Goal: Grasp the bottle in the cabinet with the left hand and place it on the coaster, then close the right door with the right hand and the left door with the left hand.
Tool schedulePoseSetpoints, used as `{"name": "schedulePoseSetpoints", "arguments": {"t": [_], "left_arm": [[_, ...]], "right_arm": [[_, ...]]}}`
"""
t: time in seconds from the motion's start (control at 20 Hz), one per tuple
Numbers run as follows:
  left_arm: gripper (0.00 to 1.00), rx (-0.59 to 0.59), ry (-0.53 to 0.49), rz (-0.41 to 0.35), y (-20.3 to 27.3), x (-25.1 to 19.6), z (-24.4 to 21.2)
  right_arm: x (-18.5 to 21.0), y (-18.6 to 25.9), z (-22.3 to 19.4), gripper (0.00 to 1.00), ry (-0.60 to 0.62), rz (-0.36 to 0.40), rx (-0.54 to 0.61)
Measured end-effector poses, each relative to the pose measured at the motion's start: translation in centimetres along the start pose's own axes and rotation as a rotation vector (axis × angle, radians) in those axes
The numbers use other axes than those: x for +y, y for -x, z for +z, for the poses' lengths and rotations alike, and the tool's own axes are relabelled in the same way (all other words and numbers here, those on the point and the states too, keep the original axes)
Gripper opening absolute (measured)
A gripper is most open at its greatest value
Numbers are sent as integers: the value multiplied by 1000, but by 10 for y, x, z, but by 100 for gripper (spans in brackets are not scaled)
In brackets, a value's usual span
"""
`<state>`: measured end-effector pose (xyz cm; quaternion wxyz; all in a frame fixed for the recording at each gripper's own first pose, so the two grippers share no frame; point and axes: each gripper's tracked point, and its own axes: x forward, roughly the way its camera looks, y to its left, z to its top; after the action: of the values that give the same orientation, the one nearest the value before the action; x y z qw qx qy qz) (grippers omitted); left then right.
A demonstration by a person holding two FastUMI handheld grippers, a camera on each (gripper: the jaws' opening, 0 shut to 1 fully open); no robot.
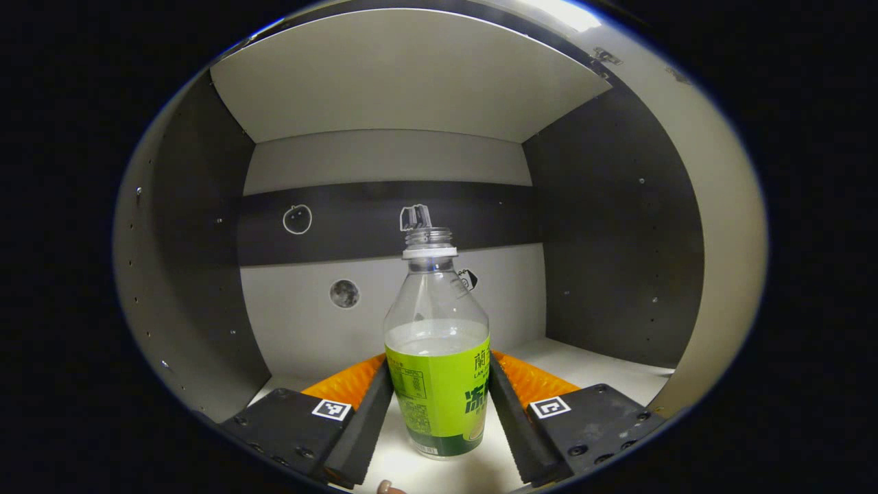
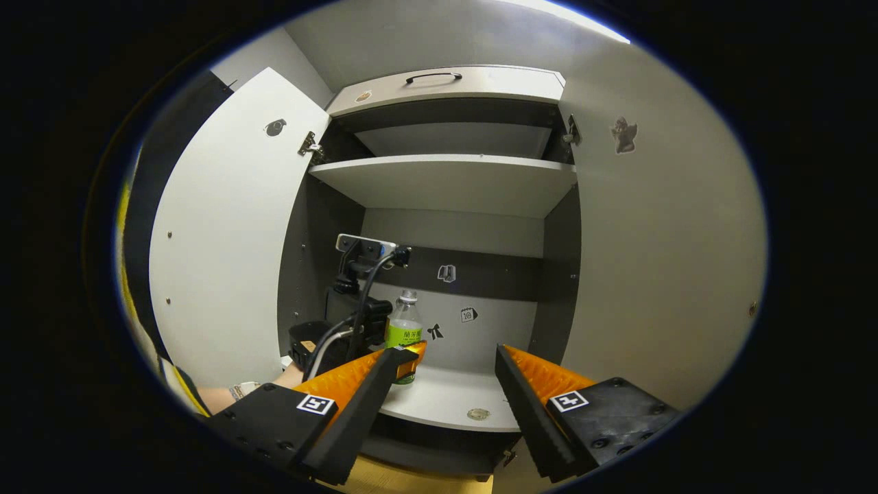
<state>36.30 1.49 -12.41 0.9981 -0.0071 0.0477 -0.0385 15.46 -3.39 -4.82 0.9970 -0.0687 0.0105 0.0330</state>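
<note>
A clear bottle [image 1: 439, 322] with a green label and a part-open cap stands upright on the cabinet's white floor [image 1: 590, 370]. My left gripper [image 1: 439, 367] is inside the cabinet, and its two fingers [image 1: 370, 412] press on the label from both sides. In the right gripper view the same bottle [image 2: 405, 322] shows small at the left of the lower compartment, beside the left tool's dark body and cables [image 2: 350, 322]. My right gripper [image 2: 453, 351] hangs open in front of the cabinet with nothing between its fingers.
Both doors stand wide open: the left door [image 2: 226, 240] and the right door [image 2: 665, 240]. A shelf [image 2: 446, 182] spans the cabinet above the bottle, and a handle [image 2: 432, 77] sits on top. A person's forearm [image 2: 260, 387] reaches in from the left. A small round disc [image 2: 478, 414] lies near the floor's front edge.
</note>
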Motion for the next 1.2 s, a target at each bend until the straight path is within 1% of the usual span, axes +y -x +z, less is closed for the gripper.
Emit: {"name": "schedulePoseSetpoints", "arguments": {"t": [0.15,0.2,0.25,0.35,0.45,0.55,0.65,0.7,0.8,1.0,1.1,1.2], "left_arm": [[79,-47,5,-2,26,2,17],[81,-67,4,9,37,7,23],[79,-82,4,25,47,14,28],[80,-104,15,49,71,24,32],[80,-122,8,44,99,26,34],[80,-119,-41,28,127,24,31],[79,-108,-75,9,155,17,25],[80,-108,-73,-6,171,11,21],[79,-103,-56,-34,200,0,13],[79,-36,-19,-94,254,-28,-21],[79,-20,-6,-133,276,-45,-39],[79,-1,-4,-179,299,-68,-61]], "right_arm": [[3,3,-1,98,-1,-1,-4],[8,5,-2,98,-10,9,3],[13,10,-3,98,-15,18,6],[20,19,-1,98,-17,21,5],[27,30,2,98,-30,14,-1],[38,43,1,98,-52,17,7],[47,57,-3,98,-47,9,23],[49,67,-4,98,-44,1,28],[55,86,-2,98,-47,-14,23],[54,123,3,98,-2,-67,27],[47,139,1,98,28,-98,34],[33,151,-9,98,69,-139,69]]}}
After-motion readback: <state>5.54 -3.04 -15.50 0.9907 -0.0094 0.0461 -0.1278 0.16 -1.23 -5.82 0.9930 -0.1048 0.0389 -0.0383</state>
